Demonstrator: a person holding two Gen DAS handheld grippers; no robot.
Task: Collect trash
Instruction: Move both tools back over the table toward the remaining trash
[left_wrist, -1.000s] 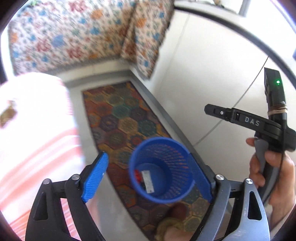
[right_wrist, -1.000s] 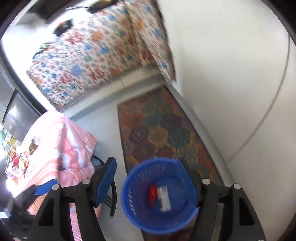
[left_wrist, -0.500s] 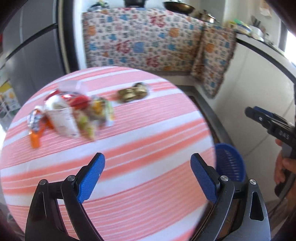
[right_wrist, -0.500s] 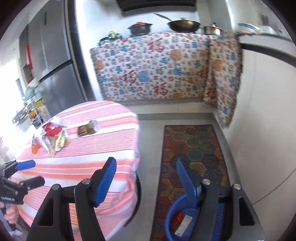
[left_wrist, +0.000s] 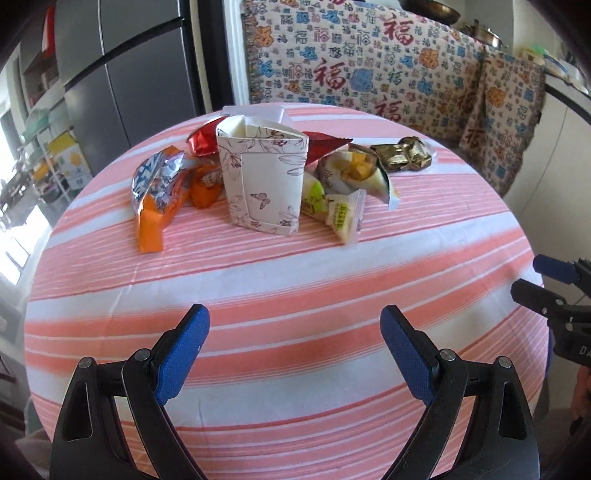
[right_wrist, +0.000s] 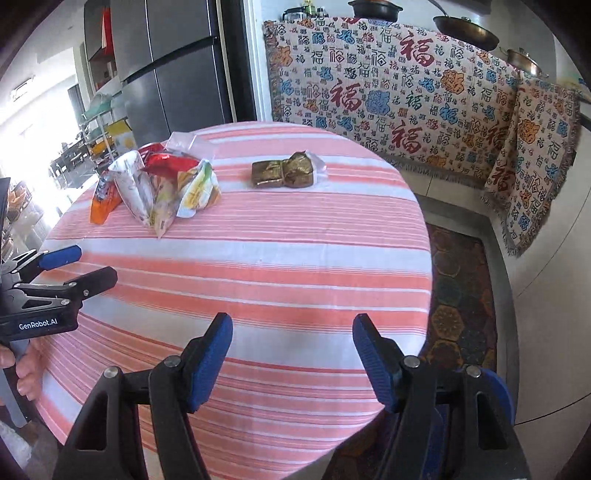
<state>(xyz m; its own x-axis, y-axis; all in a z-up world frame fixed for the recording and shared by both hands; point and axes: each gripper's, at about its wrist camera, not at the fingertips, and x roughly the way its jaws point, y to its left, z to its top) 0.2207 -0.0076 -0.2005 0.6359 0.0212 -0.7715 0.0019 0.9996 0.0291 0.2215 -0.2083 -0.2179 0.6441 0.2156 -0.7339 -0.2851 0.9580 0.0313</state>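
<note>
Wrappers (left_wrist: 258, 177) heaped at table's (left_wrist: 295, 295) far side, well beyond both grippers. Left (left_wrist: 295, 350) and right (right_wrist: 291, 354) jaws apart, empty.

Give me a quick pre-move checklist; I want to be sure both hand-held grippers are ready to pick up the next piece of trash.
1. Left hand-held gripper open, nothing held: ok.
2. Right hand-held gripper open, nothing held: ok.
3. Trash left on the striped table: ok, wrapper pile and gold wrapper.
4. Gold wrapper stands apart from the pile: ok.
5. Blue bin within reach: cannot tell, only its rim shows.
6. Grippers apart from each other: ok.
</note>
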